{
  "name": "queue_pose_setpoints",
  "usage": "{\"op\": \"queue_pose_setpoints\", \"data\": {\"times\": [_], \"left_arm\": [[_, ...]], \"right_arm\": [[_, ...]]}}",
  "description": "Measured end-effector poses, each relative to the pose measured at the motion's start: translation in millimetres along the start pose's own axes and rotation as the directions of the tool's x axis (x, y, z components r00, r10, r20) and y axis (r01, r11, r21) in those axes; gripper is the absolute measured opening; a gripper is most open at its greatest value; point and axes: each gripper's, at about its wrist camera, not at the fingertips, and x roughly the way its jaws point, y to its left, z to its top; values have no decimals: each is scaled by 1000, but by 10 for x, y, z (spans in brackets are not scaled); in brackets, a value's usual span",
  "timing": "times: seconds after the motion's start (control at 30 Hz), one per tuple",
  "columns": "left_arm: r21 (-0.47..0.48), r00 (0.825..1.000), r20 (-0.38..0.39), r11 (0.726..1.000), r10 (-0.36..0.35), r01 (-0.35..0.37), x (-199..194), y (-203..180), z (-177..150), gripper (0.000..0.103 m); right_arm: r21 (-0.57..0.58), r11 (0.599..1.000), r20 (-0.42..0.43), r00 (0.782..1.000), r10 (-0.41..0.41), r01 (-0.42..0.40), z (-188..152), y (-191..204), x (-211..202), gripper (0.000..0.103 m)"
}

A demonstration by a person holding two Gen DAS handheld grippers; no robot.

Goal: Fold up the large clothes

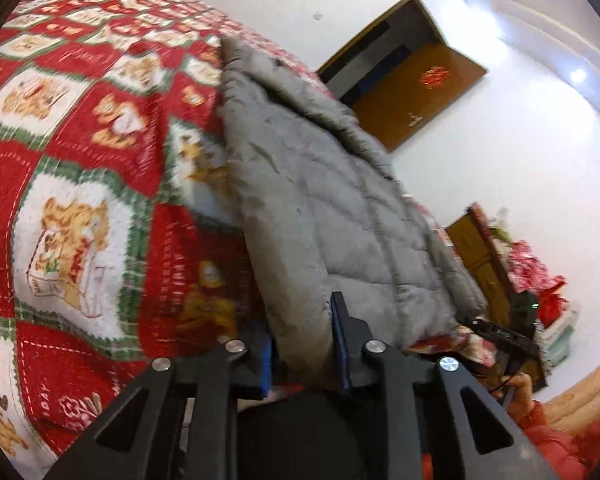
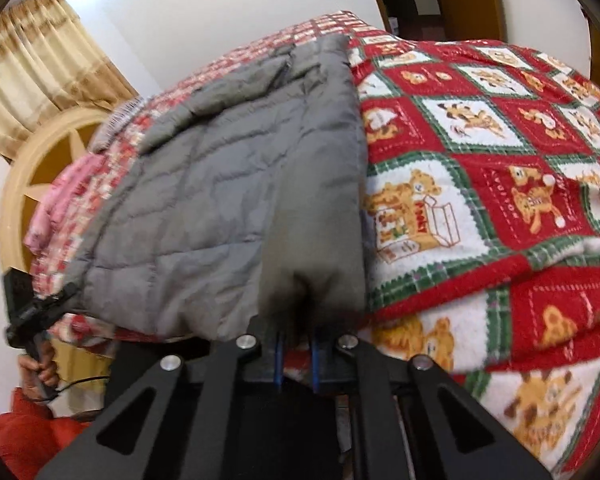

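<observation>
Jacket (image 2: 220,208) hem between hand-held gripper (image 2: 296,354) pads

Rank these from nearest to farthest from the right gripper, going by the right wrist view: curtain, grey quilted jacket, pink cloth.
1. grey quilted jacket, its hem between the right gripper fingers.
2. pink cloth, left, on the bed.
3. curtain, upper left, by the wall.

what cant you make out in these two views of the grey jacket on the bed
- Grey quilted jacket: its underside and any sleeves are hidden by its own folds in both views.
- Near hem: covered by the left gripper in the left wrist view and by the right gripper in the right wrist view.
- Bedspread print: motion-blurred in the left view.
- Person: only a red sleeve, cut off at the edge.
</observation>
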Motion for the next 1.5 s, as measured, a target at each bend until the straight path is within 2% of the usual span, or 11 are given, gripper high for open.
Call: {"op": "queue_pose_setpoints", "data": {"times": [0.23, 0.37, 0.4, 0.47, 0.53, 0.7, 0.87, 1.0, 1.13, 1.17, 1.5], "left_arm": [[52, 990, 49, 991, -129, 127, -326, -230, 44, 23], [97, 996, 60, 993, -69, 63, -293, -356, 113, 23], [94, 996, 63, 994, -57, 51, -261, -346, 132, 23], [87, 998, 62, 996, -2, -3, -173, -321, 142, 23], [94, 998, 43, 994, 51, -55, -91, -291, 118, 25], [152, 981, -7, 970, 192, -188, 78, -226, 29, 61], [131, 982, -8, 974, 187, -184, 99, -78, 22, 63], [90, 986, -45, 984, 159, -155, 236, -23, 54, 63], [64, 987, -61, 987, 150, -146, 349, 17, 22, 40], [50, 989, -77, 992, 124, -120, 355, 28, 13, 19], [38, 976, 41, 976, -216, 214, -395, -309, 98, 15]], "right_arm": [[63, 992, 64, 992, 106, -110, -140, -92, -599, 9], [-27, 998, 196, 979, -55, 62, -156, 23, -802, 15], [-25, 998, 214, 976, -44, 51, -130, 38, -815, 27], [5, 999, 208, 977, -51, 51, -36, 50, -752, 92], [-8, 999, 241, 969, -47, 51, 36, 74, -691, 102], [-104, 987, 191, 977, -97, 119, 159, 221, -362, 99], [-191, 961, 119, 976, -181, 202, 155, 243, 92, 95], [-225, 945, 62, 971, -230, 238, 167, 265, 366, 31], [-156, 961, 31, 974, -224, 226, 192, 157, 386, 16], [-123, 972, 28, 980, -199, 201, 187, 106, 323, 15], [152, 960, 83, 971, 224, -234, -89, -114, -538, 12]]}}
